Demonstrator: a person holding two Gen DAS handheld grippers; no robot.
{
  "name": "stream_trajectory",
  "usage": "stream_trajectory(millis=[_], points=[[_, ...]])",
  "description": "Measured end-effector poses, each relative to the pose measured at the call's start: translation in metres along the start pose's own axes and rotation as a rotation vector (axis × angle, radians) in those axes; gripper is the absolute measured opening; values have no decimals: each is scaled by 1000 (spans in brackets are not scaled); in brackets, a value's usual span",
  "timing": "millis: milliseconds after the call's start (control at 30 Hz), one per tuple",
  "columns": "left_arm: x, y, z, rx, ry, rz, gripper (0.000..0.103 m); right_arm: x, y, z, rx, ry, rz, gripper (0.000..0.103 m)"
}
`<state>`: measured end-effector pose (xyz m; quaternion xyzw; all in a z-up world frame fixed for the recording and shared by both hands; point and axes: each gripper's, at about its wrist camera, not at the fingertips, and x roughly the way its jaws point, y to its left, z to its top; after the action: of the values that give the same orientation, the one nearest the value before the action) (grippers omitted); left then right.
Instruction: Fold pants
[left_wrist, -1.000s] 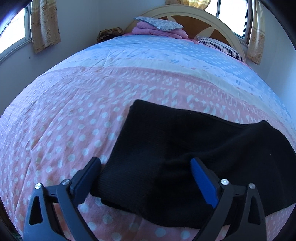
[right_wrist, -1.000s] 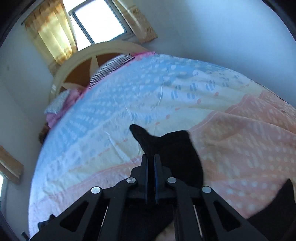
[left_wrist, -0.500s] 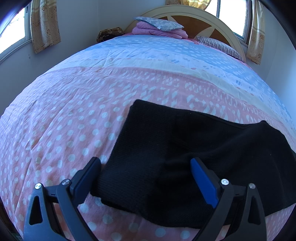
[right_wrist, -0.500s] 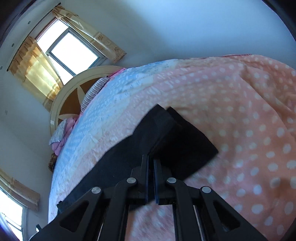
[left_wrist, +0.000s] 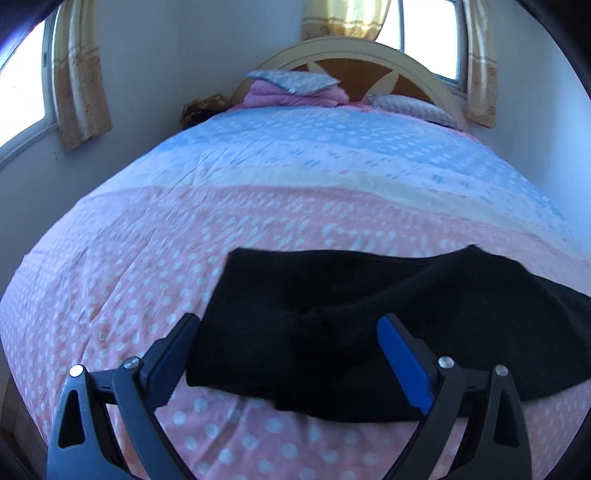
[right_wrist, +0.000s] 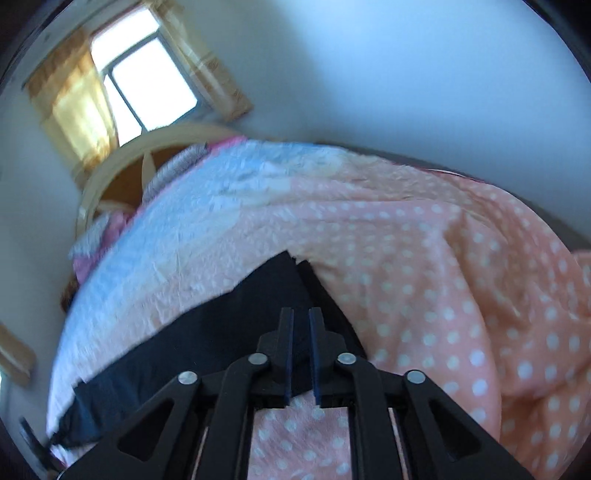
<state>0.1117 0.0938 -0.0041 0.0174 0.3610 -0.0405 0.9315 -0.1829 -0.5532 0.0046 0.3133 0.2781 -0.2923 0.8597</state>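
Note:
Black pants (left_wrist: 369, 288) lie folded across the pink dotted bedspread (left_wrist: 147, 258), one layer over another with a crease in the middle. My left gripper (left_wrist: 288, 321) hovers open above their near left part, its fingers wide apart and holding nothing. In the right wrist view the pants (right_wrist: 221, 332) stretch away to the left as a long dark band. My right gripper (right_wrist: 300, 314) is over their right end, its jaws opening by a narrow gap. Black cloth shows through that gap, and the pads do not press on it.
The bed runs to a rounded wooden headboard (left_wrist: 354, 48) with pillows and a pink blanket (left_wrist: 291, 88) stacked before it. Curtained windows (left_wrist: 22, 85) flank the bed. The bedspread bunches into folds (right_wrist: 498, 295) at the right edge.
My right gripper swung the pant end across, laid it on the lower layer, and its shut jaws parted slightly. My left gripper rose and drew back, still open.

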Motion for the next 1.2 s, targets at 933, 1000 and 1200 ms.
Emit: stream_trajectory(millis=[933,1000,1200], points=[[-82,-254,-71,418,112,-510,98,26,11,-19,-161,30,-56,5],[-81,-256,-70,410,114,-520,98,23,1,-20,-137,45,-59,5],[-90,-262,-74,465,81,-515,98,36,-18,-23,-78,106,-65,5]])
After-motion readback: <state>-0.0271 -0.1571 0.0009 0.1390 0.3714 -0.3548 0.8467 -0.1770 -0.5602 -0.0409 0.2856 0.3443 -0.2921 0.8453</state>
